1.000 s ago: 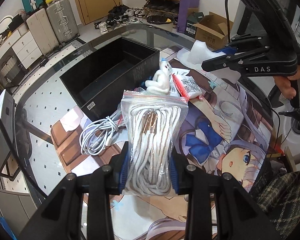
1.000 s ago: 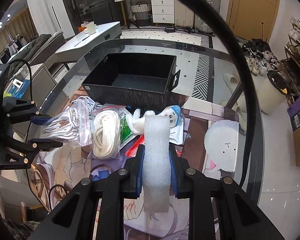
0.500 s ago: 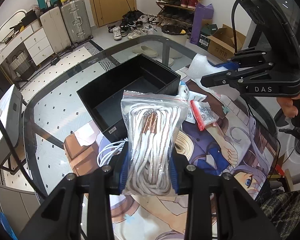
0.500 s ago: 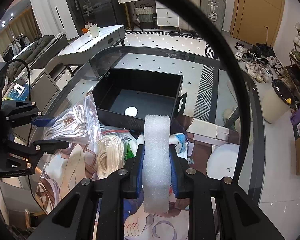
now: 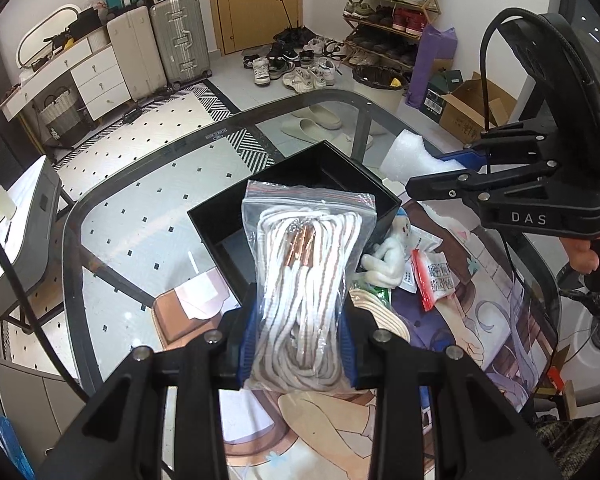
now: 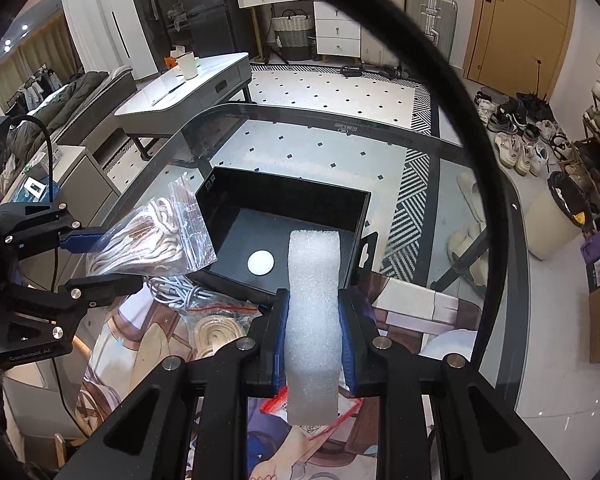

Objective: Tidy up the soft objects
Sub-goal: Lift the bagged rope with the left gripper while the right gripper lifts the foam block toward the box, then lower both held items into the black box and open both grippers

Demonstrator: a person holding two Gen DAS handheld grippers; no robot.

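My left gripper is shut on a clear zip bag of white rope and holds it in the air by the near left edge of the open black bin. The bag also shows in the right wrist view. My right gripper is shut on a white foam strip, held upright above the bin's near wall. The foam shows in the left wrist view. The bin holds only a white round spot.
On the printed mat lie a white doll, red-edged packets, a coiled beige rope and a white cable bundle. The glass table's rim curves on the left. A white box lies right of the bin.
Both grippers have risen and moved toward the bin with their loads. The bag now hangs at the bin's edge and the foam stands over its near wall.
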